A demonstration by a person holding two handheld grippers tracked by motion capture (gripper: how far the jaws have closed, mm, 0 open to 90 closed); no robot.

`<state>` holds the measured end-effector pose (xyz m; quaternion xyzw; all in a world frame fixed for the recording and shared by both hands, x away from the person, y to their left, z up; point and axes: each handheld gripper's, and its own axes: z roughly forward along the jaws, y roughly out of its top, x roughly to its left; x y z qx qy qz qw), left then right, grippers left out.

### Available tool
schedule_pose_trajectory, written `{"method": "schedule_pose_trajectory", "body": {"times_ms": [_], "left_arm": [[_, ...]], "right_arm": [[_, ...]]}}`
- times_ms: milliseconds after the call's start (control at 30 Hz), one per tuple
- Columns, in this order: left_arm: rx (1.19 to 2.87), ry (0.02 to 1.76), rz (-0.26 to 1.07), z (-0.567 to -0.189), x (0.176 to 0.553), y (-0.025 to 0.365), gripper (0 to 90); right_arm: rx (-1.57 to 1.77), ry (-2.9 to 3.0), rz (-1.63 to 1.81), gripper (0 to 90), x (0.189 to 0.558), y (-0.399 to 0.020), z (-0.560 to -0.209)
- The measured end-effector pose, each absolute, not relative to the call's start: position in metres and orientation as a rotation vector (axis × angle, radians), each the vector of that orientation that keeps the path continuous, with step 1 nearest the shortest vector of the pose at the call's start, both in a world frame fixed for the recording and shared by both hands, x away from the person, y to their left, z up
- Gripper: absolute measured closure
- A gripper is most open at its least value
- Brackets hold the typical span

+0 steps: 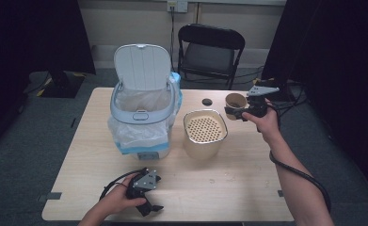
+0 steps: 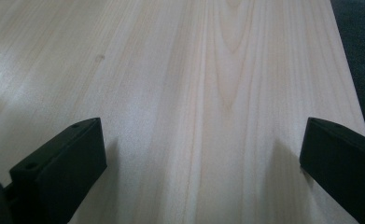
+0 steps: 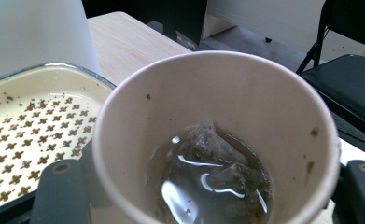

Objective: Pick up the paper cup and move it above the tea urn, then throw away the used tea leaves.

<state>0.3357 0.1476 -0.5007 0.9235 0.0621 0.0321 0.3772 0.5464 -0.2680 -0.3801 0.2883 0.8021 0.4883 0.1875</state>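
— Jaws first: how did they stand, seen from above?

— From the high view, the right gripper point(image 1: 236, 112) had its jaws clamped on a paper cup point(image 1: 235, 100), held up off the table point(image 1: 247, 188) just beyond and to the right of a cream container with a perforated insert point(image 1: 205, 129). The left gripper point(image 1: 144, 190) lay low at the near edge of the table in the person's left hand point(image 1: 118, 200), its jaws apart with nothing between them. A white lidded bin point(image 1: 141, 101) with its lid up and a plastic liner stood at the left, touching or just beside the container; I couldn't say which. A black folding chair point(image 1: 211, 52) stood behind the table.

— And along the left gripper's own jaws?

— Both black jaws stood wide, one at each lower corner, over bare pale wood of the table point(image 2: 194, 93). Nothing lay between them.

— And the right gripper view?

— There the jaws pressed on either side of the paper cup point(image 3: 138, 121), which stood upright and close to the camera. Inside it sat a wet tea bag point(image 3: 217, 172) in a little clear liquid, with dark flecks stuck to the inner wall. Beside and below the cup, at the left, was the perforated insert point(image 3: 31, 126), dotted with small brown bits. The chair point(image 3: 353, 79) showed at the far right.
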Motion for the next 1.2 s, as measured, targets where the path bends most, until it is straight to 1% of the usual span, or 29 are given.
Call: {"method": "schedule_pose_trajectory", "body": {"times_ms": [300, 633, 1200], "left_arm": [[2.357, 0.184, 0.073, -0.501, 0.334, 0.147, 0.0], [2.367, 0.154, 0.080, -0.500, 0.336, 0.148, 0.0], [2.364, 0.158, 0.076, -0.500, 0.336, 0.148, 0.0]], "right_arm": [[0.806, 2.255, 1.364, 26.5, 0.550, -0.264, -0.377], [0.791, 2.253, 1.368, 26.5, 0.555, -0.258, -0.370], [0.760, 2.226, 1.364, 26.8, 0.561, -0.249, -0.364]]}}
